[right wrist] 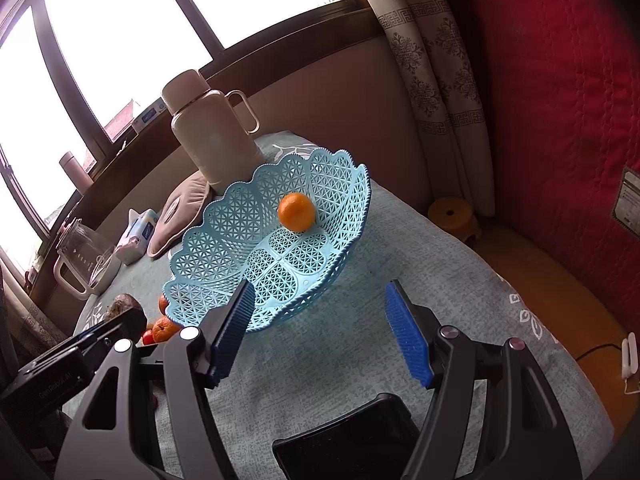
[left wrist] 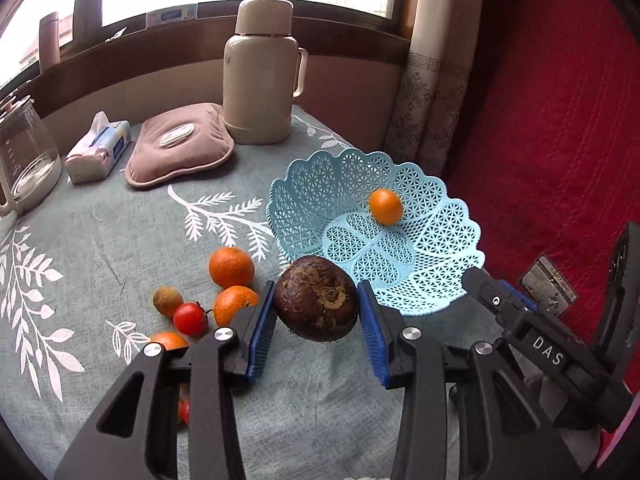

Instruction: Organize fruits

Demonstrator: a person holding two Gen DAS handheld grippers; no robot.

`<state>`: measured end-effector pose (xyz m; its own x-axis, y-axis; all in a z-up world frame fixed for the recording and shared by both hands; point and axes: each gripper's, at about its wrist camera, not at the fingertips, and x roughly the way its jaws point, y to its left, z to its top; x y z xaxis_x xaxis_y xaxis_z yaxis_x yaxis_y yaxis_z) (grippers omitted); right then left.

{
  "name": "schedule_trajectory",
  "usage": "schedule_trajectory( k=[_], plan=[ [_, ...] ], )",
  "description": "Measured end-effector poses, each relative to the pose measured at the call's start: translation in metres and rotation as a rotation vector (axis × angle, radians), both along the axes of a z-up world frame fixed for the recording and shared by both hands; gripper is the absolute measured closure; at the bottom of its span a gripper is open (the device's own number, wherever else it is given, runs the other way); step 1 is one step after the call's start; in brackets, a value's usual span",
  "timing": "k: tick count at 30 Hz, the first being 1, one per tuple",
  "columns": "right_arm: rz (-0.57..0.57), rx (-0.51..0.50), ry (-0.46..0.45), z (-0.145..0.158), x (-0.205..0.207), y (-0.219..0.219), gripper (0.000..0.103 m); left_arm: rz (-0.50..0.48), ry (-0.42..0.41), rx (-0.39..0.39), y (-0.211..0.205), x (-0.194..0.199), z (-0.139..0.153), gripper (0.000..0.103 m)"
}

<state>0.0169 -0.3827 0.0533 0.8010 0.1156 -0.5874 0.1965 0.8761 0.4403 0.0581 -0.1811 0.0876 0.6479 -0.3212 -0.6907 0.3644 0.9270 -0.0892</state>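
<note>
just short of the basket (left wrist: 436, 256), the left tool (left wrist: 318, 312) clamps a brown fruit (left wrist: 316, 304) above the tabletop (left wrist: 120, 220); the right tool (right wrist: 320, 330) gapes, holding nothing. the round fruit could slip and roll, or clip the rim and tip the light basket with its orange (left wrist: 385, 205).

Beige thermos (left wrist: 259, 76), pink cushion (left wrist: 180, 146), tissue pack (left wrist: 100, 146), glass jug (left wrist: 24, 160), maybe w/ water.

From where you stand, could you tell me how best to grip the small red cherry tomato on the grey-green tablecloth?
Grip the small red cherry tomato across its round middle, coming from above: a brown fruit and an orange tangerine crowd its sides.
</note>
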Motion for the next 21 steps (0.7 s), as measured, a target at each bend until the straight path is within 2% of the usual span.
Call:
schedule_trajectory(
  k=[12,14,16,17,21],
  plan=[
    [0.005,-0.003,0.006,-0.001,0.001,0.004,0.034,-0.068,0.026,0.004,-0.035,0.035,-0.011,0.062],
    [0.004,-0.004,0.007,-0.002,0.002,0.004,0.034,-0.069,0.022,-0.002,-0.036,0.036,-0.012,0.055],
    [0.004,-0.004,0.01,-0.002,0.003,0.004,0.034,-0.065,0.006,-0.013,-0.035,0.036,-0.01,0.024],
    [0.004,-0.004,0.01,-0.003,0.003,0.004,0.034,-0.058,-0.01,-0.014,-0.034,0.035,-0.009,0.021],
    [0.002,-0.013,0.015,-0.003,0.004,0.004,0.034,-0.044,-0.02,-0.012,-0.03,0.035,-0.007,0.02]
  ],
)
